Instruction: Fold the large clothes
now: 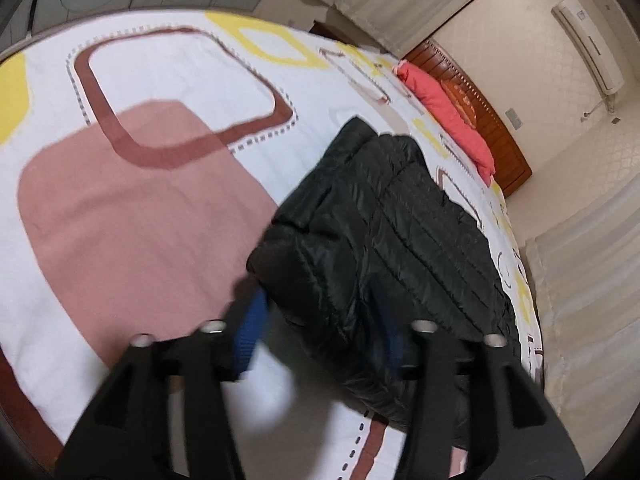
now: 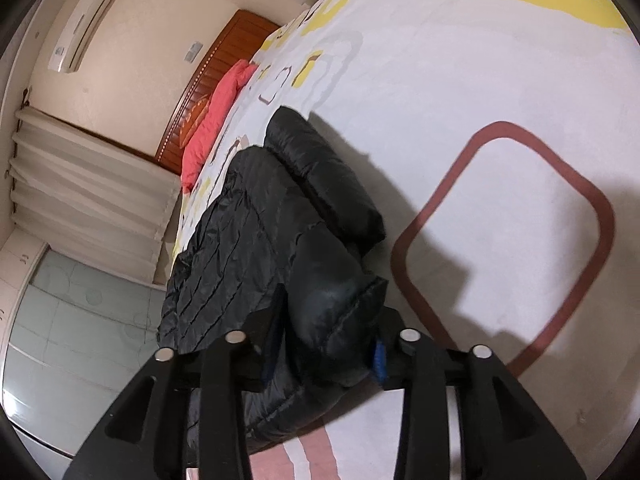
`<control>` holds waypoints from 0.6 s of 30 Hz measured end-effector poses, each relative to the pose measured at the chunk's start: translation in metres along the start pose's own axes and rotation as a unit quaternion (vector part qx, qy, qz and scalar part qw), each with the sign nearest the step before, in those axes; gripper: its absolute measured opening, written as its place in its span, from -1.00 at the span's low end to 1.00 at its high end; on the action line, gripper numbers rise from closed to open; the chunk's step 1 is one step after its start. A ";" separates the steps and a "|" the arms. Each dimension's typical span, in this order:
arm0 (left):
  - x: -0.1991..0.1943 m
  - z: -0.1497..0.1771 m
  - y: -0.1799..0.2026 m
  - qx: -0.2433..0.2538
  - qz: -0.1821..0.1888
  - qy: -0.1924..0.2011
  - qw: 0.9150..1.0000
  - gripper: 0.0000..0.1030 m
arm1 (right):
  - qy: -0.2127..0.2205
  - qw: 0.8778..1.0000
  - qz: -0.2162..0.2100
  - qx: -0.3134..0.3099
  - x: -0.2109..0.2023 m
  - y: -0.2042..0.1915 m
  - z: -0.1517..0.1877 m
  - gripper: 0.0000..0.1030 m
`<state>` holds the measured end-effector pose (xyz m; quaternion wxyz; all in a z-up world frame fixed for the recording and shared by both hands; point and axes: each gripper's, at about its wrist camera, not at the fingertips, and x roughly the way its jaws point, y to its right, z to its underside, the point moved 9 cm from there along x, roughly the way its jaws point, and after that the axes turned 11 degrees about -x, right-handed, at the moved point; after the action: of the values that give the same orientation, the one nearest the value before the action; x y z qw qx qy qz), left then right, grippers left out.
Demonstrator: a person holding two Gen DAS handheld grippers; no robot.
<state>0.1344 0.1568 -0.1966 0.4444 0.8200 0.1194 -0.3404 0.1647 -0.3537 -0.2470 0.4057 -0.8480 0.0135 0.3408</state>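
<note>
Black jacket [image 1: 384,232] folded on patterned bed [image 1: 160,92], pink pillow [image 1: 448,112] beyond. Left gripper [image 1: 320,332] open, jacket edge between spread fingers. Right gripper [image 2: 320,344] straddling a puffy fold; grip unclear.

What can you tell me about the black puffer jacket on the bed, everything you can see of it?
The black puffer jacket is quilted in narrow stitched rows, with a slightly shiny, nylon-looking shell. It lies folded into a compact bundle on the patterned bedsheet, near the bed's edge, with a padded sleeve or flap folded over the top. Its near end bulges between the fingers of the right gripper; the left gripper stands open around its near corner. Whether the pads press on it is unclear.
</note>
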 end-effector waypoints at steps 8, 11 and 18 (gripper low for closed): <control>0.014 -0.007 -0.026 -0.031 -0.008 -0.021 0.999 -0.16 | -0.003 1.000 -0.001 0.022 0.002 0.015 0.000 -0.14; 0.024 -0.004 -0.032 -0.035 -0.007 -0.037 0.999 -0.33 | -0.008 1.000 -0.007 0.023 0.005 0.018 0.001 -0.21; 0.015 -0.007 -0.030 -0.002 -0.017 -0.027 0.999 -0.10 | -0.014 1.000 -0.008 0.020 -0.003 0.022 0.001 -0.07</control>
<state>0.1337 0.1784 -0.2237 0.4431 0.8077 0.1220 -0.3694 0.1552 -0.3691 -0.2606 0.4256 -0.8347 0.0082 0.3495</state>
